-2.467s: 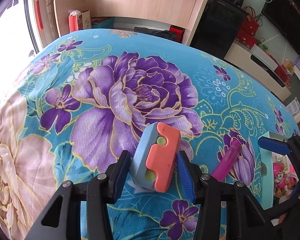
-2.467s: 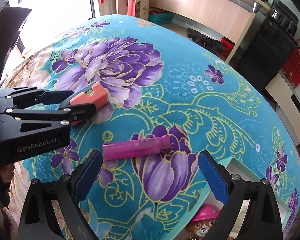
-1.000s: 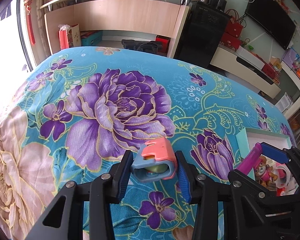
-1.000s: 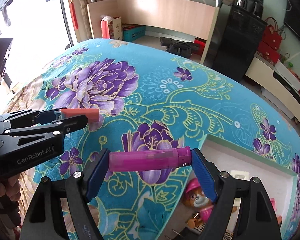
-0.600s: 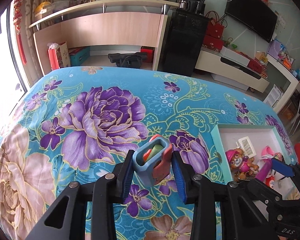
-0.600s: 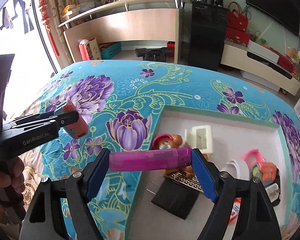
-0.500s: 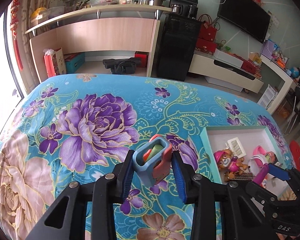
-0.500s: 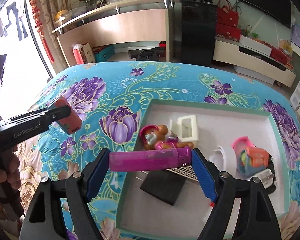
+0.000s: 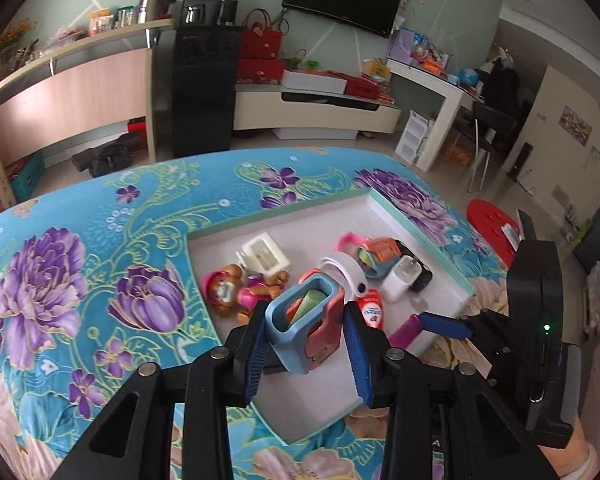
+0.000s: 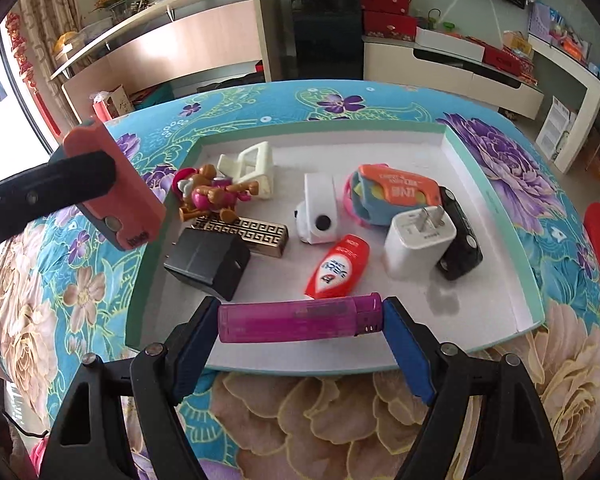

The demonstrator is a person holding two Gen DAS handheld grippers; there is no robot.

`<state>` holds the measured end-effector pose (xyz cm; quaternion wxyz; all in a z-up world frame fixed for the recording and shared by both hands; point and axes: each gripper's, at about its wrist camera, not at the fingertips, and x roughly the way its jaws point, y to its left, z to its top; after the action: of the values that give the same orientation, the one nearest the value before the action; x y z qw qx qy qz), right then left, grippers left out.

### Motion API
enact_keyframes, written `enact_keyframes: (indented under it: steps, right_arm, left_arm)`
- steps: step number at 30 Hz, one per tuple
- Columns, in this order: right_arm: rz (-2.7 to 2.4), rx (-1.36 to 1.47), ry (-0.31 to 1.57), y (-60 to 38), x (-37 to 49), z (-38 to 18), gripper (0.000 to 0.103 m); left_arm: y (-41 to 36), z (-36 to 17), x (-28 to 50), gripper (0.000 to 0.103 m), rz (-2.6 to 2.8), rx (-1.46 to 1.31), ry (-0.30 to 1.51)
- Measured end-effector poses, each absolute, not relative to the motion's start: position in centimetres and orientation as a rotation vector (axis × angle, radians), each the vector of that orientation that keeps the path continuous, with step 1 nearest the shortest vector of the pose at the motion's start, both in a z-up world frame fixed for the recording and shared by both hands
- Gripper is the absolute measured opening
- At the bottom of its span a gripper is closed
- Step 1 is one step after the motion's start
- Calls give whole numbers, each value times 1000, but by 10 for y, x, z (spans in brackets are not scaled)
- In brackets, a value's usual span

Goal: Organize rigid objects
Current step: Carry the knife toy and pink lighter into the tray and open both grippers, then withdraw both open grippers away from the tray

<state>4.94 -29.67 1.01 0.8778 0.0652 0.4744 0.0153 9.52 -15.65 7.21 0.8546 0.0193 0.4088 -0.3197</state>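
Right wrist view: the floral tablecloth (image 10: 236,104) fills the frame, and on it lies the shallow tray (image 10: 496,196) with a mint-green rim and white floor, the landmark for everything else. Inside the tray, toward its right side, a white plug adapter (image 10: 418,240) stands touching a black toy car (image 10: 462,244). Behind them lies a blue and orange case (image 10: 396,192). Near the tray's left wall sits a black charger block (image 10: 206,260), with a gold patterned bar (image 10: 246,234) just behind it and a pink toy figure (image 10: 212,194) behind that. A cream plastic frame (image 10: 256,168) stands at the back left. At the tray's middle are a white roll-shaped gadget (image 10: 320,210) and a red squeeze tube (image 10: 338,266).

The right gripper (image 10: 300,322) hangs over the tray's near edge, its jaws closed end to end on a magenta lighter (image 10: 296,320) held crosswise. The left gripper (image 9: 306,338) is above the tray's left near portion, its jaws clamped on the sides of a blue and salmon box (image 9: 304,326), open end toward the camera with green and orange pieces showing inside.
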Motion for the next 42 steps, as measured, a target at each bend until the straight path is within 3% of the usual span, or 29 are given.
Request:
enact_keyframes:
  steps: [10,13,20,27,42]
  right_arm:
    - [10,166,1005,-309,45,-1,82]
    - [5,159,1000,-308,43,-1,82]
    - [-3,158,982,-306,34,5,82]
    - [-9,160,968,-299,22,11,82]
    - [-22,144,983,-289,14,8,82]
  left_arm:
    - [-164,30,104,42,-626,15,1005]
    - [-158,25,102,53,-588,23,1014]
    - [-135,28,85,67,-511,20,981]
    - [-104,16,72,72,-383,19,990]
    - [-80,5,58,102,-263,34,975]
